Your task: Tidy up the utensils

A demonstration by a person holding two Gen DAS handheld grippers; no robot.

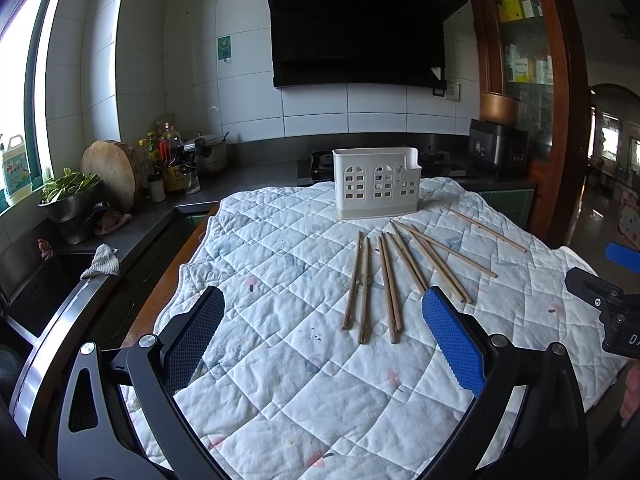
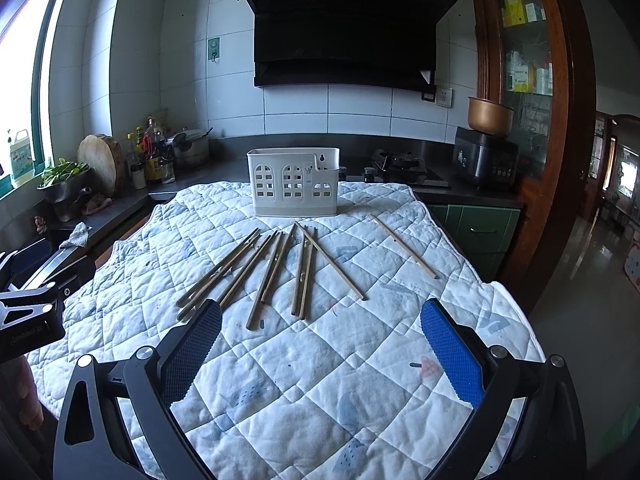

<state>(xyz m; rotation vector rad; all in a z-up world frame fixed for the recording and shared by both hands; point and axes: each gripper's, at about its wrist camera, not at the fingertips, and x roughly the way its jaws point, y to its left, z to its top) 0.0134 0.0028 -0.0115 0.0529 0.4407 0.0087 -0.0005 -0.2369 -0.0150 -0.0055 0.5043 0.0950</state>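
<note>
Left wrist view sits low over the near-left of the quilted cloth (image 1: 280,380), looking forward past its own jaws toward the holder (image 1: 376,182) and range hood (image 1: 352,28); right gripper body (image 1: 608,304) cuts in at its right edge. Right wrist view looks the same way from further right, left gripper body (image 2: 28,316) at its left edge. Both share the chopsticks (image 2: 276,272), the holder, the back bench (image 2: 400,144) and the tiled wall, close up.
</note>
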